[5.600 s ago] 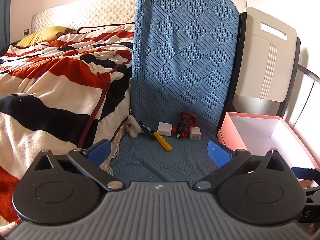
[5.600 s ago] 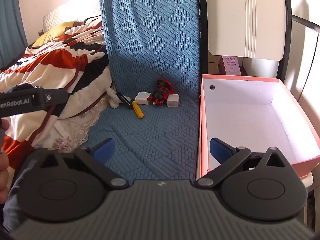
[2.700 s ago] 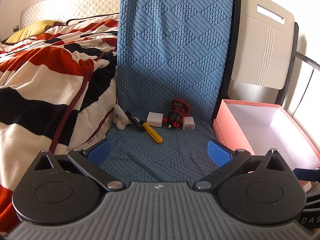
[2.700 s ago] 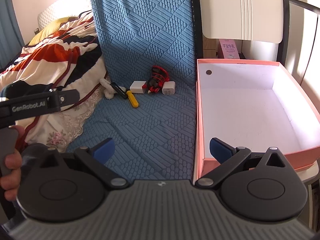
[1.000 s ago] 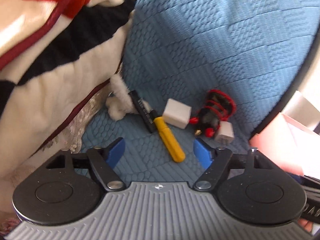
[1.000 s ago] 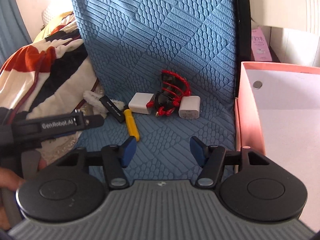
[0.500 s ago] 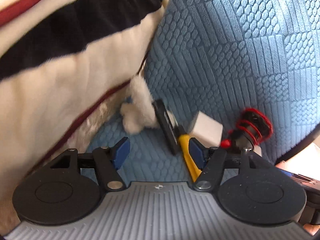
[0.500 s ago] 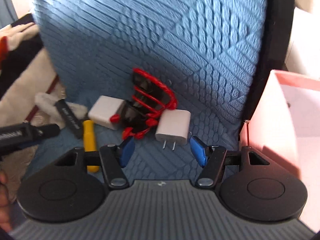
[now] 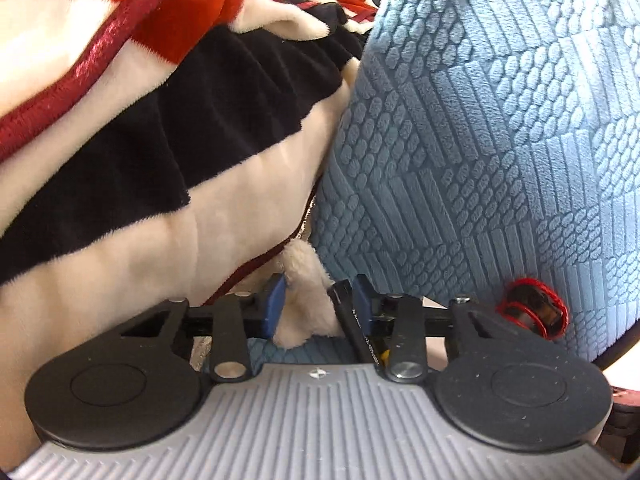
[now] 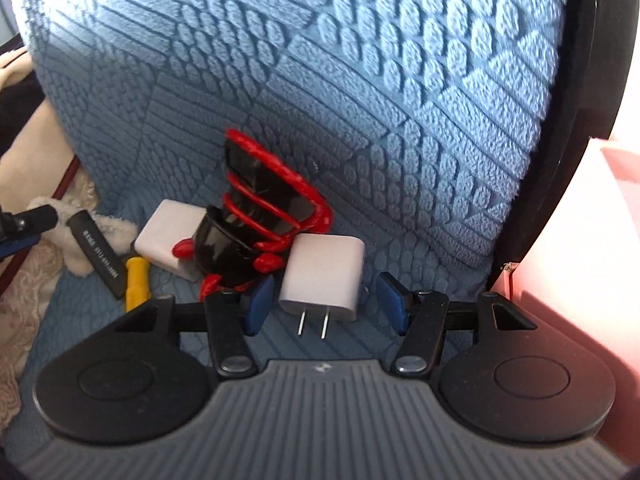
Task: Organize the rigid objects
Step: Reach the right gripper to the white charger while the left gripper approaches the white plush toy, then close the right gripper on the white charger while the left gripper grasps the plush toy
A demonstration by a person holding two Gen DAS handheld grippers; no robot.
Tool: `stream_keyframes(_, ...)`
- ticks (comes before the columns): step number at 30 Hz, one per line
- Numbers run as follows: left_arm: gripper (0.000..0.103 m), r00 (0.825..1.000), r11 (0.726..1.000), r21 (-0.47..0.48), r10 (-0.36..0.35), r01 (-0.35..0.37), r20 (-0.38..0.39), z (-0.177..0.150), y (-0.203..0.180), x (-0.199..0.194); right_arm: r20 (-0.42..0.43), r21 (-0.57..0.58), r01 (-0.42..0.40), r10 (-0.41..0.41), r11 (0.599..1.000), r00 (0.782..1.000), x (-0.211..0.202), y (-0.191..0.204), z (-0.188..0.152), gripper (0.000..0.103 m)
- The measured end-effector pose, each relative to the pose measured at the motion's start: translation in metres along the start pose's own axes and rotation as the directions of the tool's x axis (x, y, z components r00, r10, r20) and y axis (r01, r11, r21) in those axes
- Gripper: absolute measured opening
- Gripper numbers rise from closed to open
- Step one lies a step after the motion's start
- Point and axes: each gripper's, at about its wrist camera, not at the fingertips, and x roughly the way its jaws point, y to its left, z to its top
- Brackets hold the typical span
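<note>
- Blanket [image 9: 132, 184]: plush, striped black, cream and red with a dark red piped edge, draped along the left edge of the cushion [image 9: 500, 152], a blue quilted fabric embossed in diamonds.
- Left gripper [image 9: 318, 304]: pitched down at the cushion's back left corner, jaws closing. A fluffy cream tuft [image 9: 306, 304] and the end of a flat black bar [image 9: 352, 320] with white print sit between the blue pads; I cannot tell whether they press yet.
- Yellow handle [image 10: 137, 282]: smooth plastic, lying beside the bar.
- White block [image 10: 168, 240]: matte, rounded, behind the handle.
- Red-and-black clip [image 10: 256, 220]: glossy and ribbed, leaning on the cushion's upright back.
- Charger [image 10: 324, 280]: white, rounded, two metal prongs facing the camera.
- Right gripper [image 10: 324, 304]: tilted steeply down, jaws closing around the charger, gaps visible on both sides.
- Pink box [image 10: 592, 240]: smooth card wall off the cushion's right edge.
</note>
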Motion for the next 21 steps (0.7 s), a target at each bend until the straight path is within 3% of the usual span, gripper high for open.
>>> stream_keyframes(6, 0.024, 1.0, 0.999, -0.028, 0.022, -0.022, -0.001, 0.011, 0.001, 0.015, 0.008, -0.054, 0.035, -0.035, 0.998, 0.999, 0.01, 0.006, 0.001, 0.06)
stream_keyframes(9, 0.018, 1.0, 0.999, -0.048, 0.017, -0.017, -0.006, 0.016, 0.004, 0.018, 0.009, -0.095, 0.042, -0.041, 0.995, 0.999, 0.012, 0.012, 0.001, 0.051)
stream_keyframes(21, 0.013, 1.0, 1.0, -0.005, -0.021, 0.021, -0.014, 0.016, -0.007, 0.007, -0.018, -0.137, 0.067, -0.071, 0.988, 0.997, 0.01, 0.026, 0.001, 0.046)
